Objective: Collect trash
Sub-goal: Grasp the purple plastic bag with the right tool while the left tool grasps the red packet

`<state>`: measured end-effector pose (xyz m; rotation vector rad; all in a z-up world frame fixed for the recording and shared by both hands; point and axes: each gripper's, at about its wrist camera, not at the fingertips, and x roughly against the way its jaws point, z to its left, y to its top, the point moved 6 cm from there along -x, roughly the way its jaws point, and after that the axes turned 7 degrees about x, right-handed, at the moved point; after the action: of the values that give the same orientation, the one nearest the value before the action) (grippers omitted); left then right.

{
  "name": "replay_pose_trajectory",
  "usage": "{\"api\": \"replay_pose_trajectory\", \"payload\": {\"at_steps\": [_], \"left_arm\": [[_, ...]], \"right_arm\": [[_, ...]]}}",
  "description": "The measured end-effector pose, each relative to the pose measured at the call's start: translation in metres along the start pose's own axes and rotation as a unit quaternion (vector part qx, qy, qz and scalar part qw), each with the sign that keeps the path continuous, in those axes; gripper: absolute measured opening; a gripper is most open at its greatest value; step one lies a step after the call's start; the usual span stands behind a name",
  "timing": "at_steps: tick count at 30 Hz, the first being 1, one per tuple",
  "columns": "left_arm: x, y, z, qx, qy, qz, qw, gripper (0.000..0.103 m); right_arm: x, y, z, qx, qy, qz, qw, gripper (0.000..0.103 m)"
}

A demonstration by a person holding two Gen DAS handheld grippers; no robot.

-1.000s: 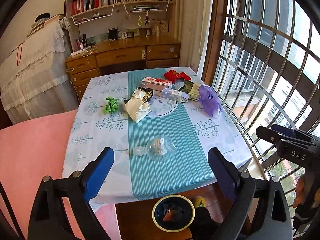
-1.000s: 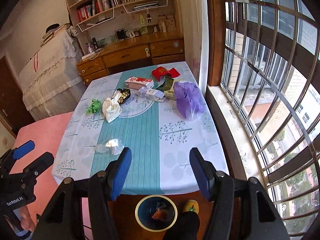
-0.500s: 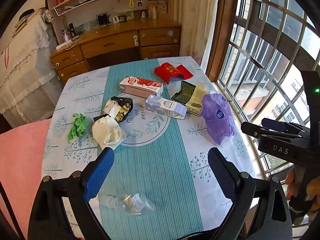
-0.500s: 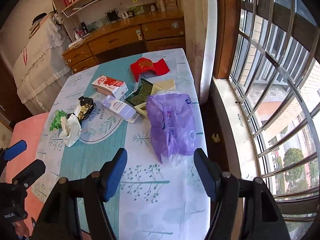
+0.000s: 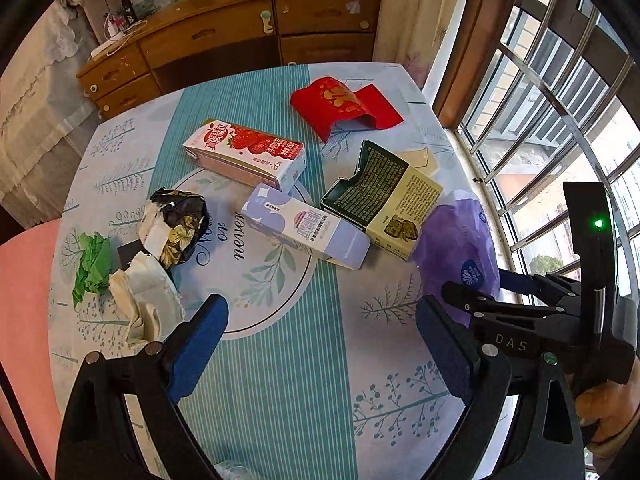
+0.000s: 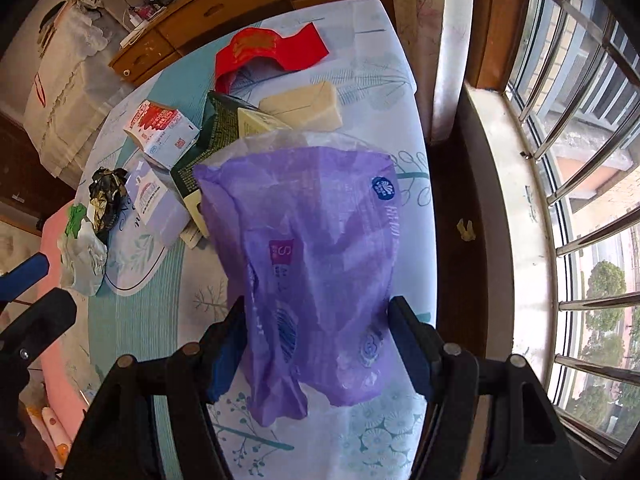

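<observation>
Trash lies on a table with a teal and white cloth (image 5: pixel 280 360). A purple plastic bag (image 6: pixel 320 264) lies near the window edge. My right gripper (image 6: pixel 316 344) is open, its jaws on either side of the bag's near end; it also shows in the left wrist view (image 5: pixel 472 292). My left gripper (image 5: pixel 320 344) is open and empty above the cloth. Ahead of it lie a lilac carton (image 5: pixel 308 228), a strawberry milk carton (image 5: pixel 244 152), a green box (image 5: pixel 384 196), a red packet (image 5: pixel 340 104), crumpled wrappers (image 5: pixel 176 224), white paper (image 5: pixel 144 300) and green paper (image 5: pixel 94 264).
A wooden desk with drawers (image 5: pixel 224 36) stands beyond the table. A barred window (image 6: pixel 580 160) and its sill run along the right. A pink surface (image 5: pixel 24 300) lies left of the table. A cream box (image 6: pixel 304 108) lies behind the bag.
Both grippers have moved forward and down over the table. The right gripper now straddles the purple bag. The bin on the floor and the clear bottle have left view.
</observation>
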<state>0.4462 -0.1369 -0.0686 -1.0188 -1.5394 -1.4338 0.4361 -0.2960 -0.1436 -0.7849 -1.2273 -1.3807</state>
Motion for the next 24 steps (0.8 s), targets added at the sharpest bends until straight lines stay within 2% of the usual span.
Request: {"api": "replay_pose_trajectory", "payload": {"at_steps": [1, 2, 4, 7, 15, 19, 24], "left_arm": [[-0.002, 0.002, -0.001, 0.001, -0.001, 0.002, 1.0, 0.094], [-0.005, 0.005, -0.004, 0.002, -0.002, 0.003, 1.0, 0.094], [-0.009, 0.011, -0.008, 0.002, -0.004, 0.005, 1.0, 0.094], [-0.014, 0.023, -0.012, 0.007, -0.008, 0.007, 0.9999, 0.094], [-0.023, 0.077, -0.025, 0.016, -0.018, -0.004, 0.9997, 0.094], [-0.036, 0.118, -0.028, 0.044, -0.032, -0.005, 0.9985, 0.094], [-0.066, 0.167, -0.028, 0.086, -0.021, -0.005, 0.9961, 0.094]], "right_arm": [[-0.002, 0.001, -0.003, -0.009, 0.012, 0.005, 1.0, 0.066], [-0.002, 0.001, -0.005, -0.015, 0.02, 0.008, 1.0, 0.056], [0.001, 0.002, -0.007, -0.011, 0.028, 0.009, 1.0, 0.041], [0.008, 0.008, -0.011, -0.002, 0.038, 0.008, 0.999, 0.031], [0.039, 0.044, -0.033, -0.008, 0.038, -0.037, 0.999, 0.026], [0.037, 0.077, -0.045, -0.016, 0.023, -0.061, 0.998, 0.023], [0.024, 0.12, -0.053, -0.025, 0.015, -0.089, 0.996, 0.021]]}}
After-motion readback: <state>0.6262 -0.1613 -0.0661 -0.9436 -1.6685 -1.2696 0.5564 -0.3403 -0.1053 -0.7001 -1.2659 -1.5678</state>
